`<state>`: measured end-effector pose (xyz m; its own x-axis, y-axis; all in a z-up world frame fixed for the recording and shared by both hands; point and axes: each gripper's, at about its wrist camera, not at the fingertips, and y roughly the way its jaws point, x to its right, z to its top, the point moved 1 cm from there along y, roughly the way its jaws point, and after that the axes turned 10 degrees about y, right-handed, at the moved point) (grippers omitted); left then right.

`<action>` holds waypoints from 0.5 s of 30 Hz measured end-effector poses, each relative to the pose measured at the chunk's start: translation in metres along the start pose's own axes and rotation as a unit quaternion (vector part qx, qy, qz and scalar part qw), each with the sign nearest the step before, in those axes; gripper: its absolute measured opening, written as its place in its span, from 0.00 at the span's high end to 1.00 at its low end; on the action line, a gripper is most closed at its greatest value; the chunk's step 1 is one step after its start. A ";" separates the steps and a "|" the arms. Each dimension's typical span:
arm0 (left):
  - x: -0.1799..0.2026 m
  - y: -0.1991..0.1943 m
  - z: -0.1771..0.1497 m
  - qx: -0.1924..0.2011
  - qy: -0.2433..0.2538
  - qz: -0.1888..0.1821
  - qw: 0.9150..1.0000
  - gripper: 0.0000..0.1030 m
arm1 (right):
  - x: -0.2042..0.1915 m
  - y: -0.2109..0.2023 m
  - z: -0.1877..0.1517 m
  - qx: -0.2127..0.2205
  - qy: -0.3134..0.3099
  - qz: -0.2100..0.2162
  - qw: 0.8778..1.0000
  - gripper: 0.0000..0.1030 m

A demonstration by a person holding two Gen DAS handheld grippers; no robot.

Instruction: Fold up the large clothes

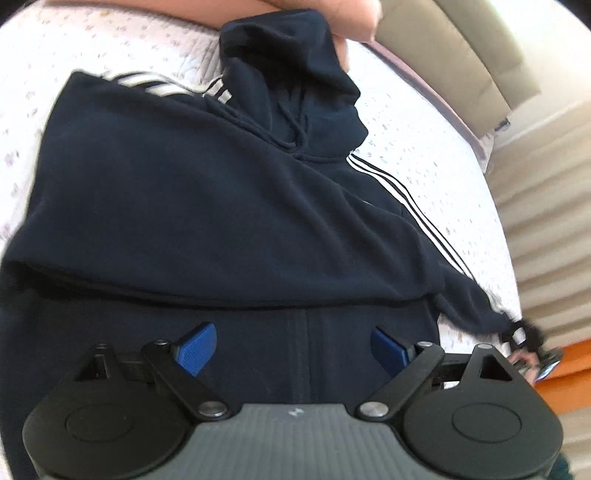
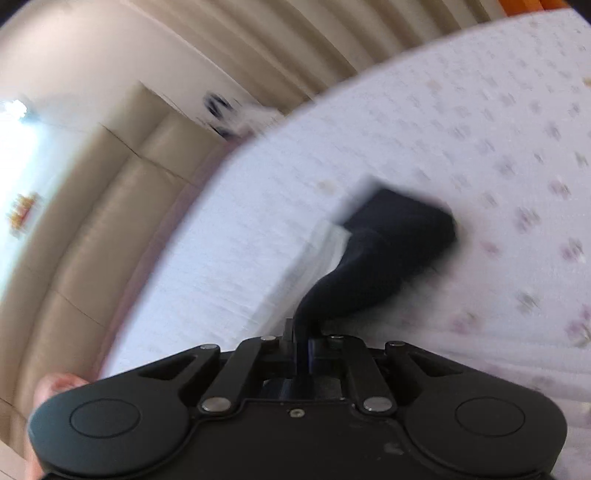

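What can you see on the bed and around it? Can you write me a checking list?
Surface: white bedspread with small flowers, under everything.
Job's things: dark hoodie with white stripes, partly folded; hood towards the headboard; its sleeve stretched out sideways.
Clutter: nothing seen.
Grippers: left gripper open above the hoodie's lower part, holding nothing; right gripper shut on the sleeve.
Cables: nothing seen; only the hood's drawstring.
Surroundings: beige padded headboard, pleated curtain, a person's arm by the hood.

A bed [image 1: 413, 155] with a white, faintly flower-printed cover carries a navy hoodie [image 1: 192, 221] with white sleeve stripes, lying partly folded, hood toward the headboard [image 1: 454, 48].
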<state>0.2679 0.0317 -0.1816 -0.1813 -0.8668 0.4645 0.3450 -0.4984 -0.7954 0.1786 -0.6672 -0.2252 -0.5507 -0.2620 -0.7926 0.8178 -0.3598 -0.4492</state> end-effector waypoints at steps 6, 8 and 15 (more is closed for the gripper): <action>-0.010 -0.019 -0.003 0.017 0.005 -0.005 1.000 0.11 | -0.095 -0.035 0.020 0.008 -0.029 0.122 0.992 0.92; -0.015 -0.023 -0.004 0.025 -0.004 -0.019 0.999 0.11 | -0.139 -0.050 0.014 0.006 -0.055 0.165 0.985 0.92; -0.035 -0.048 -0.012 0.063 -0.023 -0.040 0.997 0.10 | -0.302 -0.109 -0.084 -0.061 -0.155 0.345 0.923 0.92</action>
<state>0.2470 0.0856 -0.1647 -0.1710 -0.8210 0.5448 0.4438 -0.5578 -0.7013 0.2697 -0.4736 0.0289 0.1035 -0.6427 -0.7591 0.9943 0.0874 0.0615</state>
